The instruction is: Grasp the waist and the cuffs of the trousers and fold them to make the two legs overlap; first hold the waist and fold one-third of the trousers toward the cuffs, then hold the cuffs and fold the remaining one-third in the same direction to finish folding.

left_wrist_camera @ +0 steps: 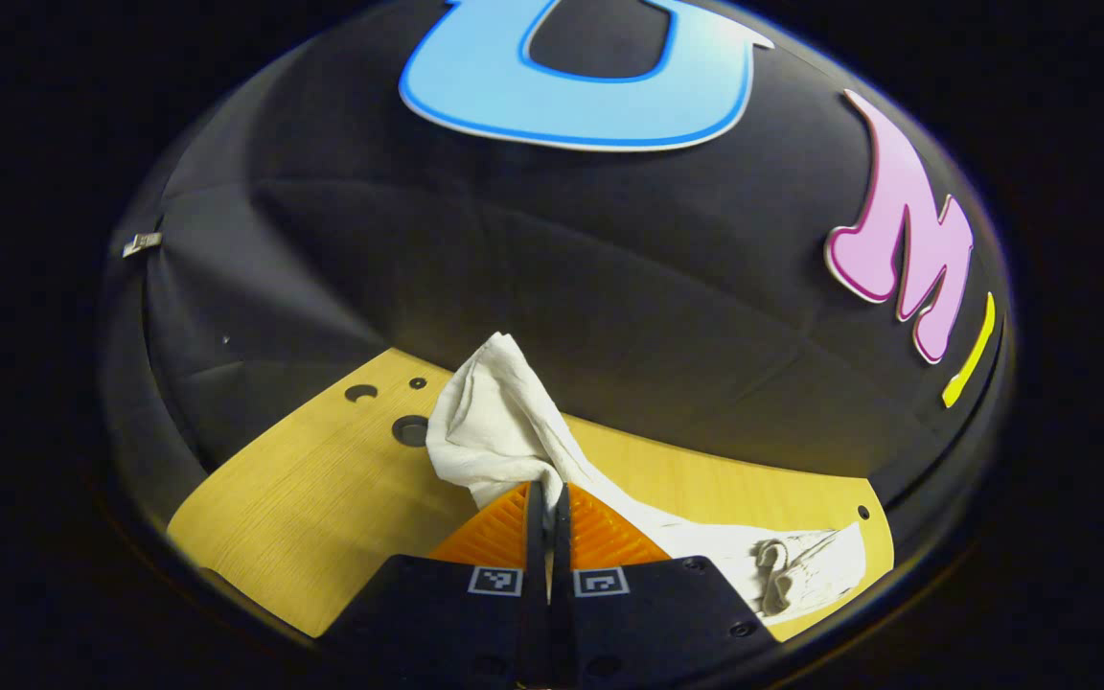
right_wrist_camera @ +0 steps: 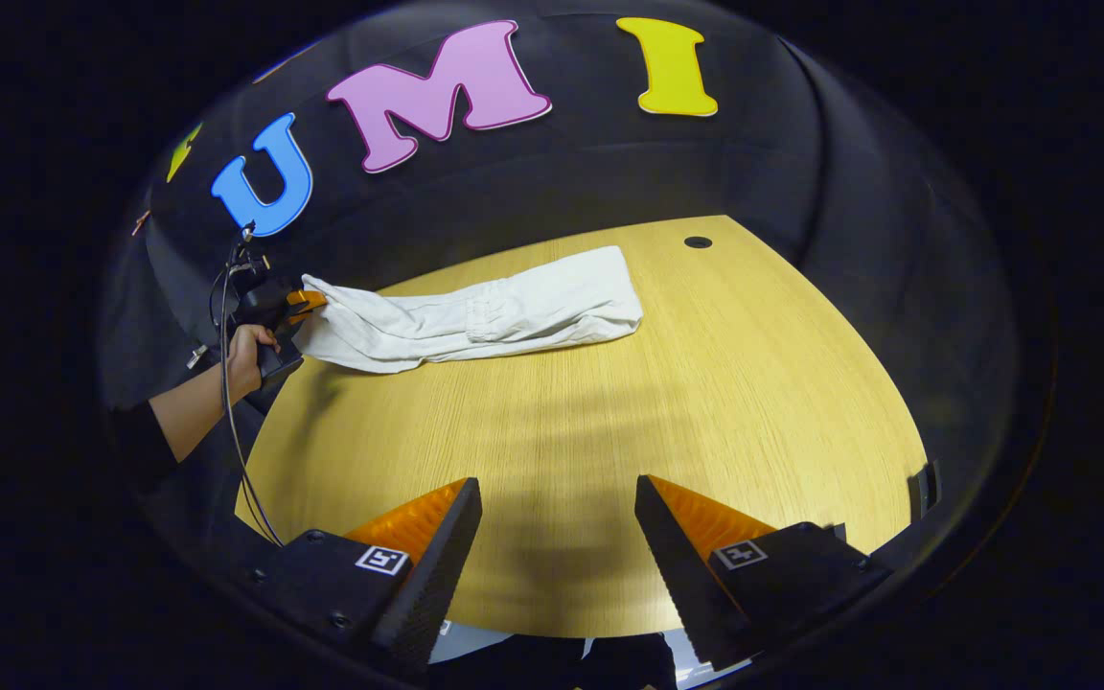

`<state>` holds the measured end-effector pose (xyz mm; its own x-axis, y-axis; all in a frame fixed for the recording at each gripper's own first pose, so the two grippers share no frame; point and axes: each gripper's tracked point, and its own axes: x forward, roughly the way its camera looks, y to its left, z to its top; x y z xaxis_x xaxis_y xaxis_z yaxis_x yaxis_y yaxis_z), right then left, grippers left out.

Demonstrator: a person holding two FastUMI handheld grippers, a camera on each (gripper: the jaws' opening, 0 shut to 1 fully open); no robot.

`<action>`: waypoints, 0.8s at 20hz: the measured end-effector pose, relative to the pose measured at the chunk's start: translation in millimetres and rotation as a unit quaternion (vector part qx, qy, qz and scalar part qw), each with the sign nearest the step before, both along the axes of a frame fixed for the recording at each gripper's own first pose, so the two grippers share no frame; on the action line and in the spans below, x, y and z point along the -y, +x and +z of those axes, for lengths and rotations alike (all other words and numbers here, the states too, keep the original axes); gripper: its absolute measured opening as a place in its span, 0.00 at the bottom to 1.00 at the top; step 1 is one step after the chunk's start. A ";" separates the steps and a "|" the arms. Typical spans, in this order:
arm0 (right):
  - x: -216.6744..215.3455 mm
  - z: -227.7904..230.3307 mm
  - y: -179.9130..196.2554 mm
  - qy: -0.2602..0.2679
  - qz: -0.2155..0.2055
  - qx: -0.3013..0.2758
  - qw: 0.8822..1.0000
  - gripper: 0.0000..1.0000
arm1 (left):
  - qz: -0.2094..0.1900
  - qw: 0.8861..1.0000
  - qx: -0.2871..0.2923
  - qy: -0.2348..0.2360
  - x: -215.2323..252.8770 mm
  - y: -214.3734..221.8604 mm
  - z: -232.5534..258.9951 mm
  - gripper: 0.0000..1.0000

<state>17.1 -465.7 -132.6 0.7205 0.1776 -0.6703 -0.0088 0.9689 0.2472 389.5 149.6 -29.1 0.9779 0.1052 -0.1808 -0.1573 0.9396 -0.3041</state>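
While the wooden surface [right_wrist_camera: 609, 431] carries little besides the trousers [right_wrist_camera: 475, 311], a few round holes are cut in it near its edges, and a black cable hangs down from the far gripper past the person's hand [right_wrist_camera: 243, 362]. Nothing lies between the right gripper [right_wrist_camera: 557, 537] and the cloth; its jaws stand wide apart above bare wood, well apart from the trousers.

In the right gripper view the pale trousers lie as one long band near the far edge of the surface, with the long axis running from left to right. One end rests flat on the right; the other end is raised off the wood on the left.

The left gripper [left_wrist_camera: 548, 513] has its jaws pressed together on that raised end, and the cloth bunches up just above them. No writing on the trousers can be read.
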 end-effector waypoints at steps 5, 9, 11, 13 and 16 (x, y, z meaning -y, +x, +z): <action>28.7 6.5 13.7 0.014 -0.012 0.022 1.000 0.99 | -0.043 0.999 0.012 0.026 78.5 -0.8 41.4 0.05; 57.5 19.9 26.8 0.013 -0.025 0.042 0.999 0.99 | -0.082 0.996 0.020 0.009 158.9 6.3 63.6 0.05; 70.2 29.2 31.9 0.005 -0.024 0.057 0.998 0.99 | -0.100 0.995 0.024 0.004 200.1 10.4 72.2 0.05; 82.5 36.7 33.7 -0.008 -0.018 0.070 0.997 0.99 | -0.121 0.992 0.030 0.000 241.1 14.3 79.4 0.05; 97.3 44.2 34.6 -0.008 -0.020 0.083 0.996 0.99 | -0.148 0.989 0.028 0.004 296.7 23.9 78.5 0.05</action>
